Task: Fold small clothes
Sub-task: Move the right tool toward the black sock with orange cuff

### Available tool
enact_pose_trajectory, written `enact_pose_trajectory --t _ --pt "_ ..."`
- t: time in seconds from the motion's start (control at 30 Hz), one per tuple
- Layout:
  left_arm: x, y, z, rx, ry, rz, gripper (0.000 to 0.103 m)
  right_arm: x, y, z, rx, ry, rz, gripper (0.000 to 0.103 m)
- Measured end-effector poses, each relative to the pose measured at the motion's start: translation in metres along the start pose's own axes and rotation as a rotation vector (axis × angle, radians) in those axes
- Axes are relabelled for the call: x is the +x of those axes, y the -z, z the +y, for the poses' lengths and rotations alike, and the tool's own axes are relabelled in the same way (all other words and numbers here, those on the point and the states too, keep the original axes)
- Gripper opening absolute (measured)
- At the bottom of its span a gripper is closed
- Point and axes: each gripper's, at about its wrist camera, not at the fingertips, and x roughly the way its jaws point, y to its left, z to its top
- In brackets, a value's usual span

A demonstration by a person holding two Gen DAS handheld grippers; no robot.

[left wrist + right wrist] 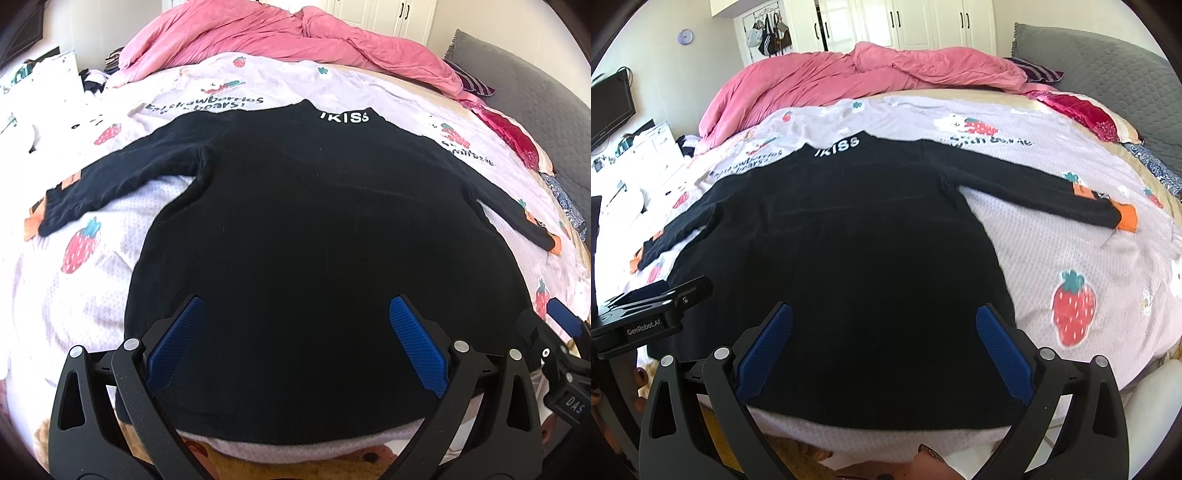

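Shirt point(314, 240), black and long-sleeved, lies flat on the strawberry sheet point(92, 295) straight ahead of both grippers, sleeves spread to either side and collar at the far end. Left gripper point(295, 343) and right gripper point(884, 350) hang wide open above its near hem, gripping nothing.

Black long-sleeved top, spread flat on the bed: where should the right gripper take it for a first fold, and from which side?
The black top lies flat, sleeves out. Probably best: pinch the right sleeve's cuff from its outer end, a free edge on the strawberry sheet. The right gripper hovers open over the hem.
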Motion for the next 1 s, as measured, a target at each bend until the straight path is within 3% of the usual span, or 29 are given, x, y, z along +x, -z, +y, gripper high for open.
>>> enact_pose_trajectory --t 0.6,1.0 --pt "0.018 -0.052 -0.013 -0.001 0.029 -0.010 0.095 0.032 -0.037 -0.028 0.096 -0.032 0.041 0.099" --pt "0.042 -0.078 -0.033 0.025 0.049 0.016 0.095 0.050 -0.061 -0.073 0.228 -0.034 0.057 0.099"
